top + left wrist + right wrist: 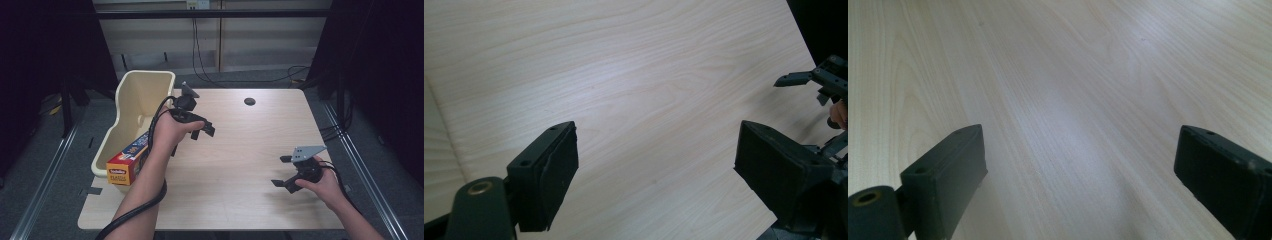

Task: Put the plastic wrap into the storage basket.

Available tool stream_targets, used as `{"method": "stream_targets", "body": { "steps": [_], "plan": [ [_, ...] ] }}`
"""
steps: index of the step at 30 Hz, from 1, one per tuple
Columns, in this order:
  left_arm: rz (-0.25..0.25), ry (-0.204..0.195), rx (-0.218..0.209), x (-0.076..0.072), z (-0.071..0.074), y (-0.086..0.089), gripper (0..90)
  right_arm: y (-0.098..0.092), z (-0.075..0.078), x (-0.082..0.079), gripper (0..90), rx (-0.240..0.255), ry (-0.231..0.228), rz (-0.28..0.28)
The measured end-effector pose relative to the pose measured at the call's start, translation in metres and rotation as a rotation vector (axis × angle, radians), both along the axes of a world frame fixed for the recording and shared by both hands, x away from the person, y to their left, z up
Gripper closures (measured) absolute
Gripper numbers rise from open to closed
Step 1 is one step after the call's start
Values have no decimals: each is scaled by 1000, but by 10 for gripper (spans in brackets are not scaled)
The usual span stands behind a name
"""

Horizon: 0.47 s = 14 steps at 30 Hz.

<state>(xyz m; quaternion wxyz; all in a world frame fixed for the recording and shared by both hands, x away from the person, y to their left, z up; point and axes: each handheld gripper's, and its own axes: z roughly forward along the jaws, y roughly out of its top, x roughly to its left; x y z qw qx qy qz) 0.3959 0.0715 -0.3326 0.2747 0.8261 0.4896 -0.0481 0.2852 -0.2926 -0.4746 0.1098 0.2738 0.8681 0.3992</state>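
With the orange and yellow cardboard box [129, 161] lying in the cream plastic bin [131, 102], both grippers' jaws stand wide and empty, so draw the left gripper [202, 129] clear over the pale wooden table [240, 150] without snagging its cable.

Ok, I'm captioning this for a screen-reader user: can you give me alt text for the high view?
A person holds two open, empty grippers over a light wooden table: the left gripper beside a cream plastic bin, the right gripper near the table's right edge. An orange and blue box sticks out of the bin's near end.

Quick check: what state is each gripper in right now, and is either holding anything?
Left gripper: open, nothing between its jaws, over the bare table.
Right gripper: open, nothing between its jaws, just wood grain beneath it.
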Motion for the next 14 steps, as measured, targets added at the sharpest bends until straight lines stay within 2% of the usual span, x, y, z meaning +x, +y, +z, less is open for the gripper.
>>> {"method": "stream_targets", "body": {
  "steps": [2,6,14],
  "plan": [
    [-16,-2,10,0,-1,0,170,0,0,0,62,1,1,-1],
    [-35,1,-11,-2,-9,-8,166,0,0,0,62,0,-2,-3],
    [-56,0,-20,-5,-21,-16,161,0,-1,1,62,4,7,-2]
  ]
}}
